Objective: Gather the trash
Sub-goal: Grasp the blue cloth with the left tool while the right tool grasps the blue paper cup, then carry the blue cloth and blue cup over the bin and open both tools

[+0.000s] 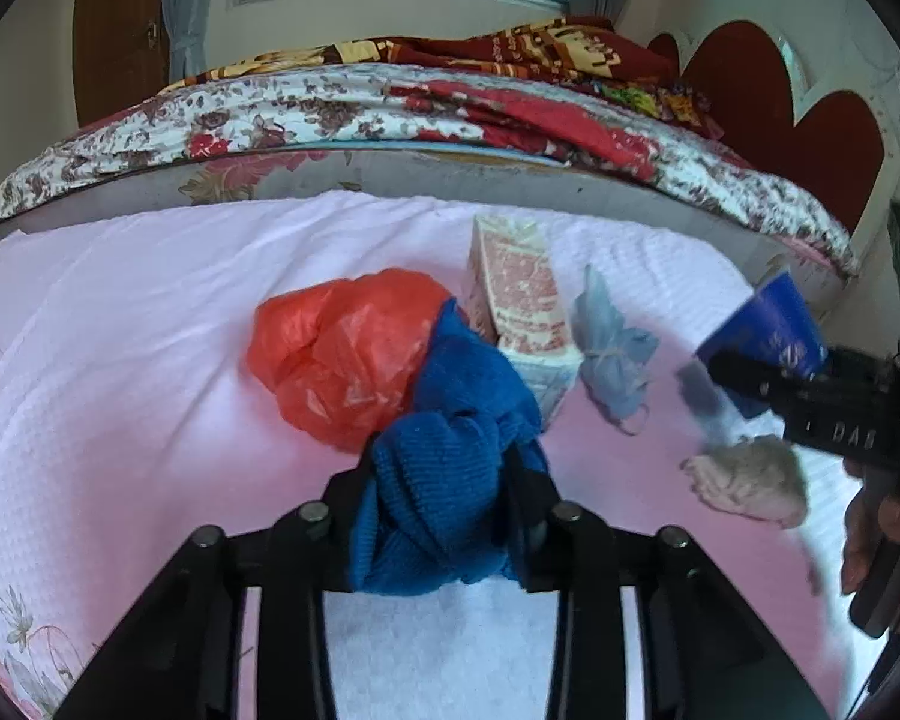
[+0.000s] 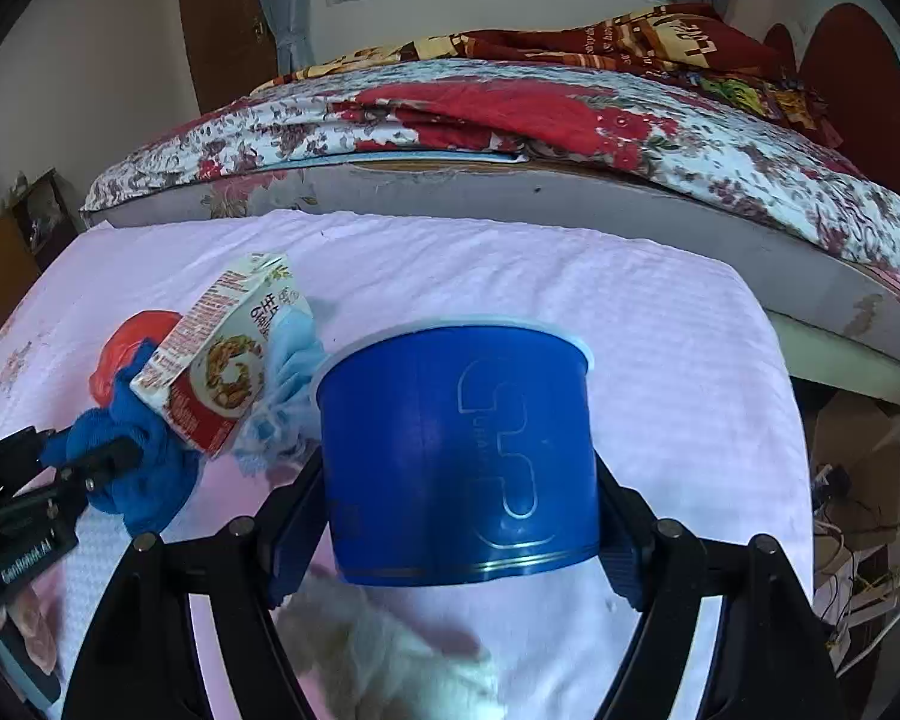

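Note:
In the left wrist view my left gripper is shut on a crumpled blue knit cloth, which bulges out between its fingers. Just beyond it lie an orange plastic bag, a red and white food carton and a pale blue crumpled wad. In the right wrist view my right gripper holds a blue plastic cup by its sides, with both pads against the wall. A beige crumpled wad lies under that gripper.
Everything rests on a pale pink textured cover. Behind it runs a bed with a floral quilt and a red headboard. A person's hand grips the right tool. Boxes and cables sit off the right edge.

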Tool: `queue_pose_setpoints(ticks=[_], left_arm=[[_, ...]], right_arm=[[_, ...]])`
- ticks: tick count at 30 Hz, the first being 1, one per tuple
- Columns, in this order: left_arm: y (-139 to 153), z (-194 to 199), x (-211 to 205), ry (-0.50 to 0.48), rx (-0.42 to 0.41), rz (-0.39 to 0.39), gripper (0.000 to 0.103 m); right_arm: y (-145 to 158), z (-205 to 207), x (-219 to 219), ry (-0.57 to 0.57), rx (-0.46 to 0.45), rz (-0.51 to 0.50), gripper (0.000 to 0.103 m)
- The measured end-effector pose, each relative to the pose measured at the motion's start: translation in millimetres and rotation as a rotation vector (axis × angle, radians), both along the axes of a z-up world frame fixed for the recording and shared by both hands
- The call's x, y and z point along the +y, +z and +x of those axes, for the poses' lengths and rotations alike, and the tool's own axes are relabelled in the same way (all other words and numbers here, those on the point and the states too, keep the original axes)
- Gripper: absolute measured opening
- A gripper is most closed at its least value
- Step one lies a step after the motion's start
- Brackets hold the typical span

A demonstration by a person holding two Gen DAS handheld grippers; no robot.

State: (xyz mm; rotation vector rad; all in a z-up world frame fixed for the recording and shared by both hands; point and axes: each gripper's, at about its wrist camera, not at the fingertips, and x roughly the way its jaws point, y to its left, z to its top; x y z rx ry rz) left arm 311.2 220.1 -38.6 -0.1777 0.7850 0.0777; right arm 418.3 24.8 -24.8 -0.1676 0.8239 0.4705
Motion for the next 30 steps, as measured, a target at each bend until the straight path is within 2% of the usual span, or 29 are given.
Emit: queue_pose_setpoints(ticks=[10, 17, 25, 30], left_arm=[[21.0, -27.6, -10.9, -0.017, -0.067, 0.004, 0.033], [38.5, -54.0, -33.6, -0.073, -0.105, 0.052, 0.033], [49.7, -95.5, -74.4, -0.171, -0.124, 0.085, 0.033], [60.7, -124.7, -101.3, -0.226, -0.142, 0.072, 0.033]], right_arm=[[17.9, -49.9, -35.8, -0.037, -0.034, 0.003, 0.079], [41.5, -92.2, -68.5, -0.072, -0.056, 0.019, 0.079], [74.2, -163.6, -119.0, -0.105, -0.089, 0.058, 0.079], [91.9, -210.7, -150.8, -0.137, -0.114, 0.089, 0.078]])
